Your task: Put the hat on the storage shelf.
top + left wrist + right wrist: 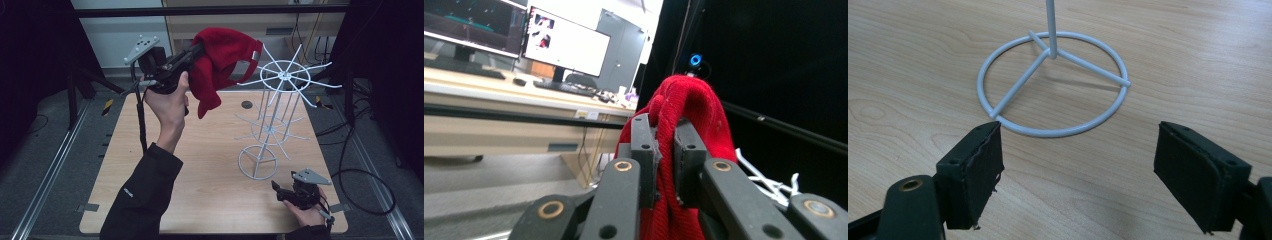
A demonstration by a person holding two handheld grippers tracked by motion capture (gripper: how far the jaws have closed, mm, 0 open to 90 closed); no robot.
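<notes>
A red knitted hat [220, 62] hangs in the air over the table's far left, just left of the top spokes of a white wire rack [280, 90]. My left gripper [192, 54] is shut on a fold of the hat; in the left gripper view the red hat [684, 125] is pinched between the two black pads, left gripper [666, 150]. My right gripper [276, 189] rests low near the table's front right corner, open and empty. In the right gripper view its jaws stand wide apart, right gripper [1075, 170], just short of the rack's round base ring [1048, 132].
The wooden table [200, 190] carries the rack at its centre right. A small dark round hole [246, 104] sits near the far edge. Cables [360, 175] lie on the floor to the right. A desk with monitors [564, 42] stands behind.
</notes>
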